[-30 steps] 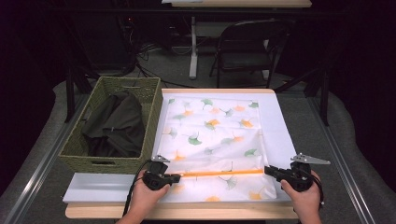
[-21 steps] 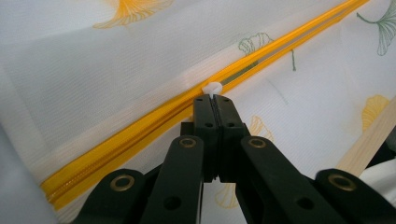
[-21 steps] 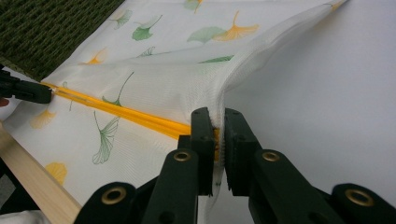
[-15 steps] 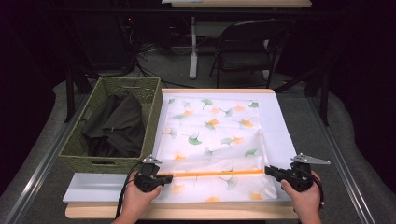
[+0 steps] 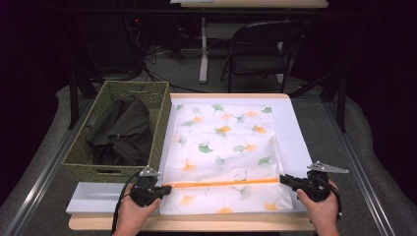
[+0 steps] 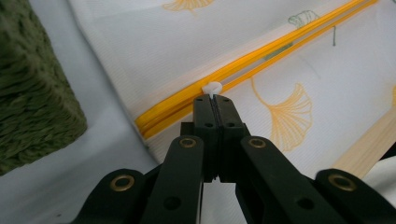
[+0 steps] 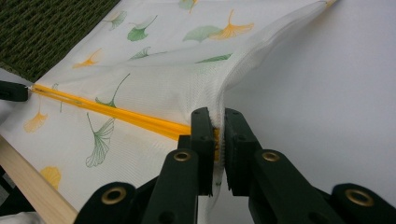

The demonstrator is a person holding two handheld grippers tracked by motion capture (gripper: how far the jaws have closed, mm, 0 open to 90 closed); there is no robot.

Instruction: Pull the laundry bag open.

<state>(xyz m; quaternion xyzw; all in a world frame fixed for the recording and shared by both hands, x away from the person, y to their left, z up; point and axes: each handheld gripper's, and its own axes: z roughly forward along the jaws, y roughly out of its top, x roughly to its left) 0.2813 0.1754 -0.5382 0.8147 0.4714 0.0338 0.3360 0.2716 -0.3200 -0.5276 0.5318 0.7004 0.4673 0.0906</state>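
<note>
A white mesh bag printed with green and orange ginkgo leaves [image 5: 223, 147] is spread flat on the white-covered counter [image 5: 305, 147], just right of a green woven basket [image 5: 83, 164] holding dark cloth. Its orange zipper [image 5: 221, 183] runs between the two grippers. The small white zipper pull [image 6: 214, 87] is pinched in the closed left gripper [image 5: 164, 189]. The bag's right zipper end is clamped in the closed right gripper [image 5: 282, 179].

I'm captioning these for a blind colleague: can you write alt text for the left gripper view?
The left gripper, black jaws shut, pinches the small white zipper pull at the end of an orange zipper on a white mesh bag printed with ginkgo leaves. A green woven basket stands beside it.
</note>
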